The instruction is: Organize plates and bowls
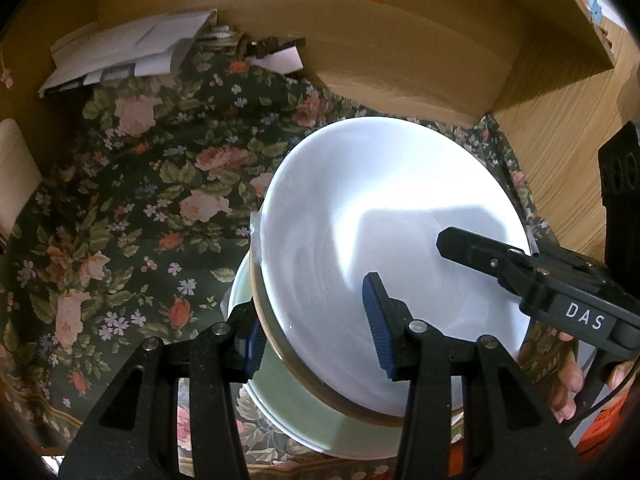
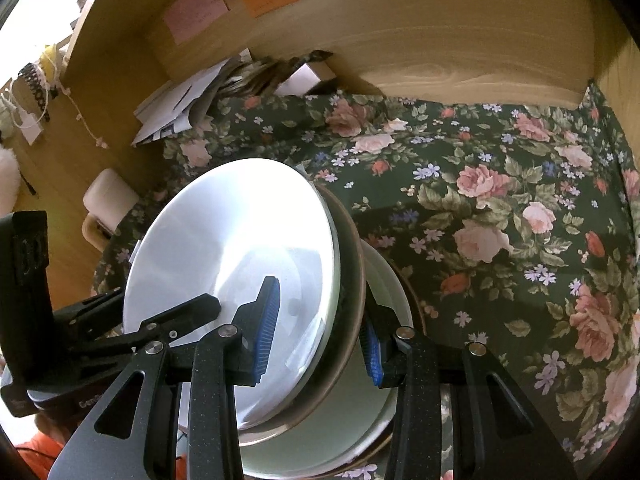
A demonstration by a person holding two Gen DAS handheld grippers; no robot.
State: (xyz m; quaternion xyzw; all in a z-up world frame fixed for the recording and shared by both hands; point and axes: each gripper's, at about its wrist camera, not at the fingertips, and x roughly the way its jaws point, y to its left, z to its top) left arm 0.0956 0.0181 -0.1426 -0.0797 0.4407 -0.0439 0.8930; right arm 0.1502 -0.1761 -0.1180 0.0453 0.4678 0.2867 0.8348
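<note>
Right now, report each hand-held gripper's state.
Left hand-held gripper: closed on the rim of the white plate.
Right hand-held gripper: closed on the same plate's opposite rim.

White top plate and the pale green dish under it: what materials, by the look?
White top plate: likely glazed ceramic or opal glass; glossy, with sharp window glare and a thin even rim. Pale green dish: probably glazed ceramic; smooth, soft sheen. A brown-rimmed plate sits between them; material unclear.
</note>
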